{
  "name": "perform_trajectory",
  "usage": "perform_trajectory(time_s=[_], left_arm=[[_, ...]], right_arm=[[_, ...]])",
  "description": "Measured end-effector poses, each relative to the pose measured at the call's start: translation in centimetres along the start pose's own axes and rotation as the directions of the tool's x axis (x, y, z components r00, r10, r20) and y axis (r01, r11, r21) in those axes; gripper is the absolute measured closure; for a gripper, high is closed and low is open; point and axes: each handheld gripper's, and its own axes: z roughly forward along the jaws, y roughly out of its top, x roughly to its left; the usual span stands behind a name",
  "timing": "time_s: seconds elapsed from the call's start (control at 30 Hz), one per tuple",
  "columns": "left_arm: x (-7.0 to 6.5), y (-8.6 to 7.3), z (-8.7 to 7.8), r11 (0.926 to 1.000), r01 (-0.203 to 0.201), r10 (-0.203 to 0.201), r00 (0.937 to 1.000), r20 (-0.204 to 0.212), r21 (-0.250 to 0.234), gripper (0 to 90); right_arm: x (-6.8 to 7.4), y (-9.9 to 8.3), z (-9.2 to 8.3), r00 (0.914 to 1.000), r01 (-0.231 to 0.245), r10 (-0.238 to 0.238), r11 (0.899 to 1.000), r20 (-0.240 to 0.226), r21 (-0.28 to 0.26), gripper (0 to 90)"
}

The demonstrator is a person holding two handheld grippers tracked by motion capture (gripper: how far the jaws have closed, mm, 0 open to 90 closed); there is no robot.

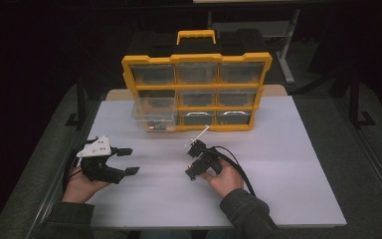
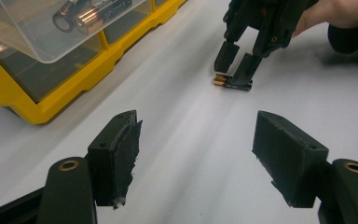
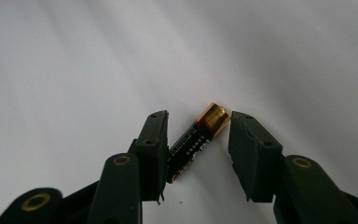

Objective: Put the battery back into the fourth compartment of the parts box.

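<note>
A black-and-gold battery (image 3: pixel 198 140) lies slantwise on the white table (image 1: pixel 278 164), seen in the left gripper view as the battery (image 2: pixel 233 83). My right gripper (image 3: pixel 199 119) points down over it near the table's middle (image 1: pixel 191 167), jaws open with the battery between them. One jaw stands at its black end, the other close to its gold end, and neither pad presses on it. My left gripper (image 1: pixel 131 161) rests at the table's left with its jaws wide open and nothing between them (image 2: pixel 196 126). From there it faces the right gripper (image 2: pixel 235 70).
A yellow-framed organizer (image 1: pixel 196 59) with clear drawers stands upright at the back of the table. One clear drawer (image 1: pixel 151 119) is pulled out at its lower left and holds batteries (image 2: pixel 88 14). White tabletop stretches to the right and front.
</note>
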Motion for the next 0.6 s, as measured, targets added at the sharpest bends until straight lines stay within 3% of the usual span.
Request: perform_trajectory(time_s=[0.13,0.33,0.47,0.6], left_arm=[[0.03,0.01,-0.02,1.0,0.0,0.0,1.0,0.004,0.0,30.7],[-0.1,0.02,0.05,1.0,0.003,-0.003,1.0,0.006,-0.003,30.6],[-0.06,0.01,0.06,1.0,0.003,-0.003,1.0,0.005,-0.004,30.6],[0.01,-0.01,0.0,1.0,0.0,0.0,1.0,0.003,0.003,30.5]], right_arm=[[0.08,-0.15,0.35,1.0,0.002,-0.002,1.0,0.007,0.001,57.8],[0.58,-0.5,0.41,0.9967,0.038,-0.037,0.999,0.072,-0.013,66.4],[0.37,-0.72,0.33,0.9963,0.042,-0.041,0.999,0.076,-0.022,73.2],[-0.31,-0.76,0.26,0.9988,0.03,-0.029,0.999,0.041,-0.028,75.5]])
